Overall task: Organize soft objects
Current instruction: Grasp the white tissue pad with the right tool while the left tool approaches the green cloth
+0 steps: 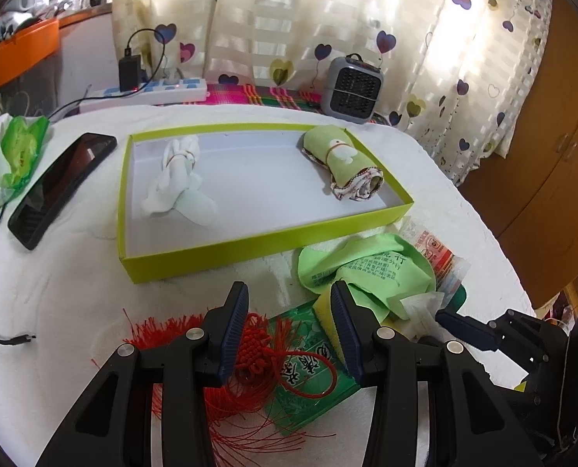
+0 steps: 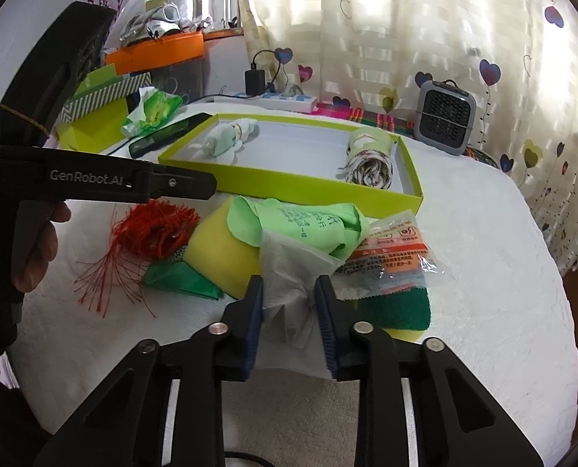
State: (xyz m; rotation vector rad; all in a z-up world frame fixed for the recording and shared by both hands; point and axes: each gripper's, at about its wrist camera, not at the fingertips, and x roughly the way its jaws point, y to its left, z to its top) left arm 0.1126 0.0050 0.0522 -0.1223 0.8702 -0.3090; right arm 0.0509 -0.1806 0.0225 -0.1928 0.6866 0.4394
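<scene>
Thing in hand: a thin, crumpled white wipe sheet [image 2: 289,272] sits low in the middle of the right wrist view, on top of the pile of soft things.
Right gripper: the right gripper [image 2: 289,323] has its jaws pressed together on the bunched end of the wipe.
How it looks: soft, floppy and wrinkly; its far part spreads over a yellow sponge block [image 2: 218,260] and a light green cloth with writing [image 2: 308,225].
What could go wrong: the wipe is so thin it may slip out or tear. It may also drag the green cloth along, since they touch.
Left gripper: the left gripper [image 1: 289,327] hangs with its jaws apart over a red tasselled knot [image 1: 250,350], at the bottom of the left wrist view. It holds nothing.
Where things go: I think into the lime green cardboard tray [image 2: 289,183], in the middle of the frame, holding a white tied bundle [image 1: 176,179] and a green rolled towel [image 1: 343,163].
</scene>
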